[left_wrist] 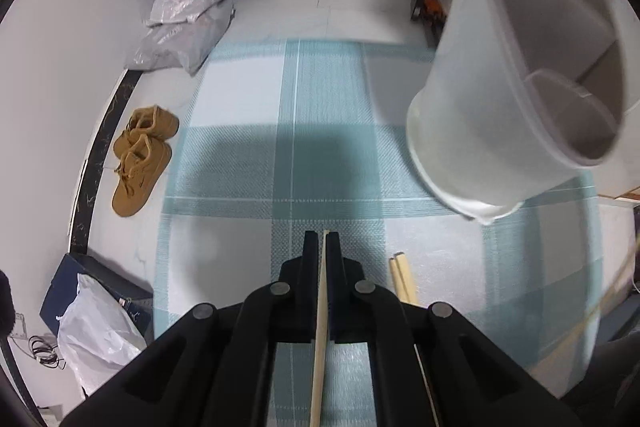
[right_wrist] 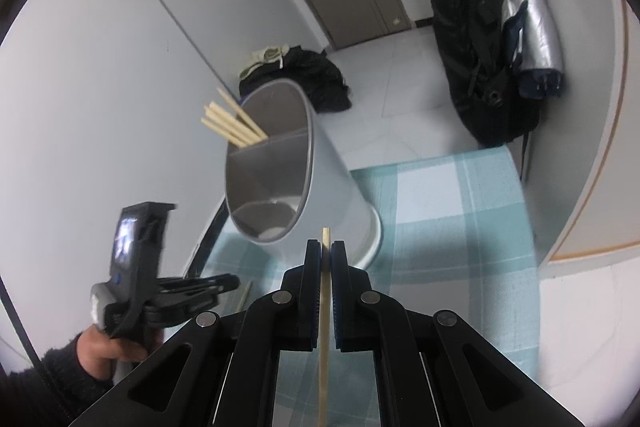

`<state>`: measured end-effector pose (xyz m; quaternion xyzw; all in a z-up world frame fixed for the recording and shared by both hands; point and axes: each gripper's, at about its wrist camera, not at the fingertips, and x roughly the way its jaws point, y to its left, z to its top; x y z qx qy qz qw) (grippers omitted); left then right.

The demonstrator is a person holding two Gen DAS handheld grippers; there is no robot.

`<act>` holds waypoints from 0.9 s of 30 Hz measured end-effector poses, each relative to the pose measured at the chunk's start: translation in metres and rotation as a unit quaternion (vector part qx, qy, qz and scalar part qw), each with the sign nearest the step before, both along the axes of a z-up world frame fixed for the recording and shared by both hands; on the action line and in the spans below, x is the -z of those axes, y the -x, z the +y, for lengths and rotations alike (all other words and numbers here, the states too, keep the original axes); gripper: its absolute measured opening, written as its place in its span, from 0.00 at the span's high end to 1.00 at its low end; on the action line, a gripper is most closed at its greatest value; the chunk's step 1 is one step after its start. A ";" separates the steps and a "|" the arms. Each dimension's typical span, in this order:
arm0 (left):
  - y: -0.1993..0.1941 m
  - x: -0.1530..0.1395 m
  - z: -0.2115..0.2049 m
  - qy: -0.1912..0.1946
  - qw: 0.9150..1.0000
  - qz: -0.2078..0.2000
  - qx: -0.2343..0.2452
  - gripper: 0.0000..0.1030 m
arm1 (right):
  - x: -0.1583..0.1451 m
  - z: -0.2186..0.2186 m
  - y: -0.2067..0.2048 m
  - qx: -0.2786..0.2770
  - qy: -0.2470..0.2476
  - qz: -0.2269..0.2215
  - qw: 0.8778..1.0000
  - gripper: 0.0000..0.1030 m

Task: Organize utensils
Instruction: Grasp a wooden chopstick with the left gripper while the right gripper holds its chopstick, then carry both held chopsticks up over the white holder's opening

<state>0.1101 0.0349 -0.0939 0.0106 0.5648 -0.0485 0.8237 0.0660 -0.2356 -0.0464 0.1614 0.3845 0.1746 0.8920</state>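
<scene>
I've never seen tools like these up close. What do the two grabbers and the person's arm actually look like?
Both the left gripper and the right gripper are matte black, with two flat parallel fingers on angular linkage arms joined by round grey pins. The right one's finger pads look blue-edged. Seen from the right wrist, the left unit carries a small lit screen, and the hand holding it wears a dark fuzzy sleeve.
</scene>
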 end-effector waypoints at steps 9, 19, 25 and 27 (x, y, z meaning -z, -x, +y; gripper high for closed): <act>0.006 0.002 -0.002 0.026 0.999 0.013 0.024 1.00 | 0.005 0.007 0.008 -0.001 0.004 0.001 1.000 0.96; 0.007 0.037 -0.002 -0.008 0.998 0.037 0.047 0.67 | 0.008 0.010 0.008 -0.006 0.010 0.000 1.000 0.96; -0.003 0.035 -0.004 -0.011 0.998 0.033 0.051 0.85 | 0.008 0.007 0.004 -0.002 -0.002 0.007 1.000 0.96; -0.010 0.035 -0.012 -0.021 0.997 0.039 0.065 0.98 | 0.008 0.007 0.004 -0.004 -0.001 0.007 1.000 0.96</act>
